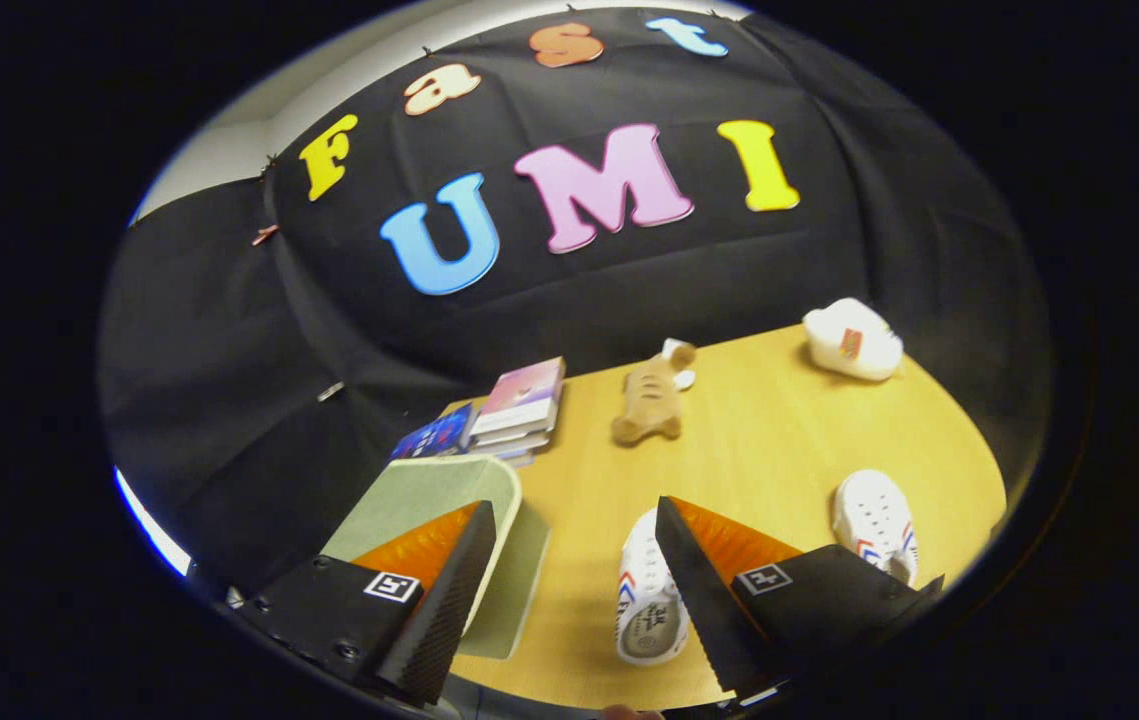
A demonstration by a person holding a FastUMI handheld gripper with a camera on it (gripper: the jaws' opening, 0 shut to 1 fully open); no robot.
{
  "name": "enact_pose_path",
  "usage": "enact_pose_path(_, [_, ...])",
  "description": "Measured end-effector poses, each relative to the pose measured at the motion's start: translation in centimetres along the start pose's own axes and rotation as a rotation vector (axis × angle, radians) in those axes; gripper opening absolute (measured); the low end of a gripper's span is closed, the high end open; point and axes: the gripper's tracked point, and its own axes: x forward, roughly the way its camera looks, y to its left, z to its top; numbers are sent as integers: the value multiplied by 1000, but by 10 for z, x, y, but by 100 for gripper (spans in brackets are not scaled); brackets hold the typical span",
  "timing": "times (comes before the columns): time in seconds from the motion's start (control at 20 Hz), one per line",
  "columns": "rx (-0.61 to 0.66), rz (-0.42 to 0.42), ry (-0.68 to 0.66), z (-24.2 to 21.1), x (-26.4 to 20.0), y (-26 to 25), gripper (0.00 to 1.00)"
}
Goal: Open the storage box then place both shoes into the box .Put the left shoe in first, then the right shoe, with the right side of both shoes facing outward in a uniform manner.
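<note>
Gripper [569, 590]: fingers wide apart, holding nothing.
Box [429, 495]: lid looks up, by the left finger.
Next: grab the near shoe [647, 600] by the right finger.

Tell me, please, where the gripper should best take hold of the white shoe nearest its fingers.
Probably across the heel collar of the white shoe, from above. It lies upright, opening upward beside the right finger, so the rim offers two thin walls to pinch. The gripper is open.

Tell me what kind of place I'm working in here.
Likely a staged recording booth, not a home: black cloth wall behind a wooden table holding shoes, books and a plush toy. Fingers open.
</note>
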Motion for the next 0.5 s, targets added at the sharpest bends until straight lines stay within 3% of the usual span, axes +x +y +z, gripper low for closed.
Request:
enact_pose_path(0.3, [67, 365, 274, -59, 10, 46, 98])
enact_pose_path(0.5, [84, 510, 412, -93, 15, 59, 98])
